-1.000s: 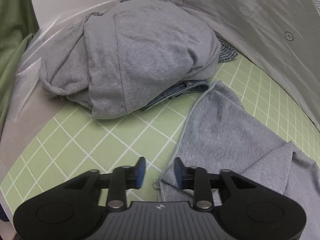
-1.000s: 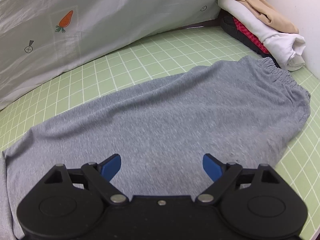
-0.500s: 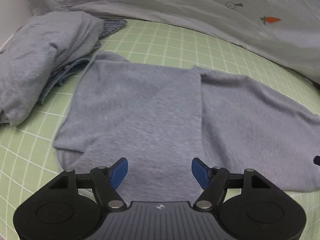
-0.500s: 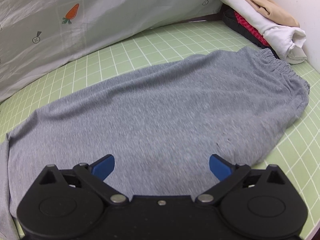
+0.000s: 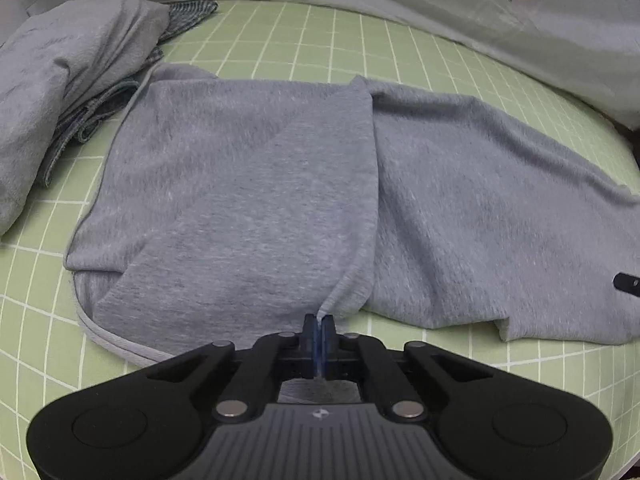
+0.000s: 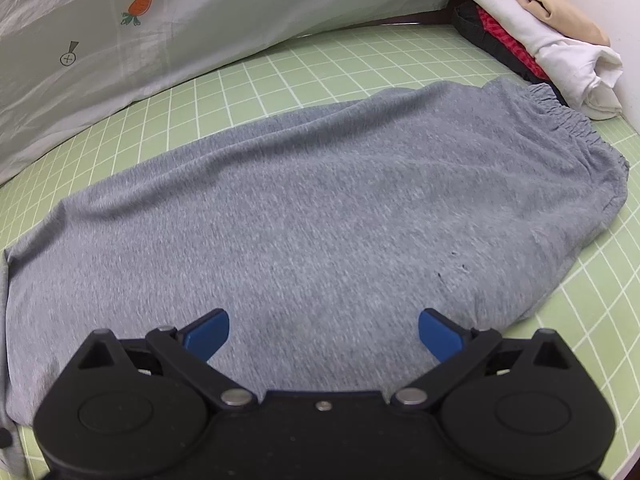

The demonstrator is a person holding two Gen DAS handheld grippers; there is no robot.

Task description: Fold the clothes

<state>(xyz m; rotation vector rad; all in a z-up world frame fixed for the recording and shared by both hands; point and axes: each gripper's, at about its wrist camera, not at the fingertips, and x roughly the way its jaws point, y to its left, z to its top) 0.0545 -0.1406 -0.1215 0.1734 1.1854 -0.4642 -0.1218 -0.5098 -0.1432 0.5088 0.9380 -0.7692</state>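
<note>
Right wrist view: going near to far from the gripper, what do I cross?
Right gripper, open, fingers apart → grey pants lying flat → bare green grid mat → grey carrot-print sheet at the back.

Left claw (image 5: 319,326) pinched closed; right claw (image 6: 324,330) spread wide.

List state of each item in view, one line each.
Left claw: shut on the pants hem.
Right claw: open, over the pants, holding nothing.
Pants: lying on the mat, leg end folded over, waistband end flat.
Grey pile: crumpled, unfolded, on denim.
Stack: folded, by the wall.
Mat: partly covered by clothes.
</note>
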